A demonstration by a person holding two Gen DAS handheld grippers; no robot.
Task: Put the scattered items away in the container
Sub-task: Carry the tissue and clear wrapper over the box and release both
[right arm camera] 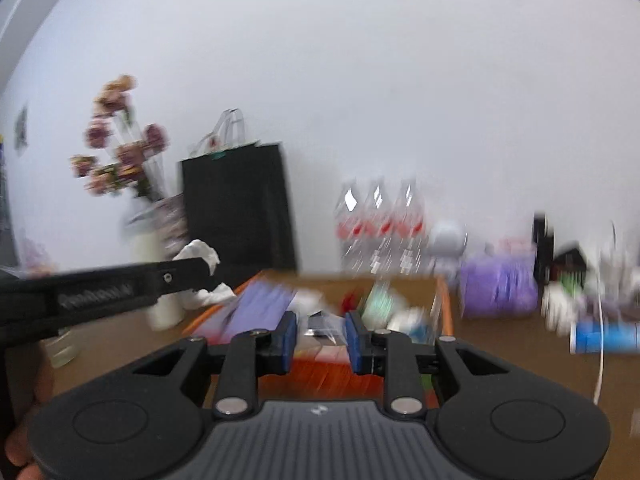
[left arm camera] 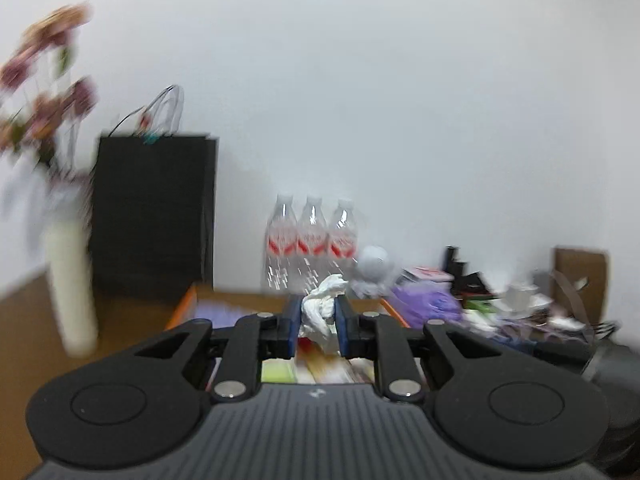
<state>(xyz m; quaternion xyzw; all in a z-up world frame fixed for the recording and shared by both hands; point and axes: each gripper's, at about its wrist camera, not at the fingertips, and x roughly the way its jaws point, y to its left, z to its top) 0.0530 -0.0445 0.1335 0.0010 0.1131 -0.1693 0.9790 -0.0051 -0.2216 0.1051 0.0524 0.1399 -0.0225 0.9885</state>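
left claw [left arm camera: 318, 322] grips crumpled tissue [left arm camera: 320, 308]; bottle labels [left arm camera: 310, 242] blurred unreadable.

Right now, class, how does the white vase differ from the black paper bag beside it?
The white vase is a slim, rounded column; the black paper bag is broad and flat-sided. The vase holds pinkish flowers; the bag shows only thin looped handles at its top. The bag's body rises taller than the vase's. Both stand upright on the brown surface near the pale wall.
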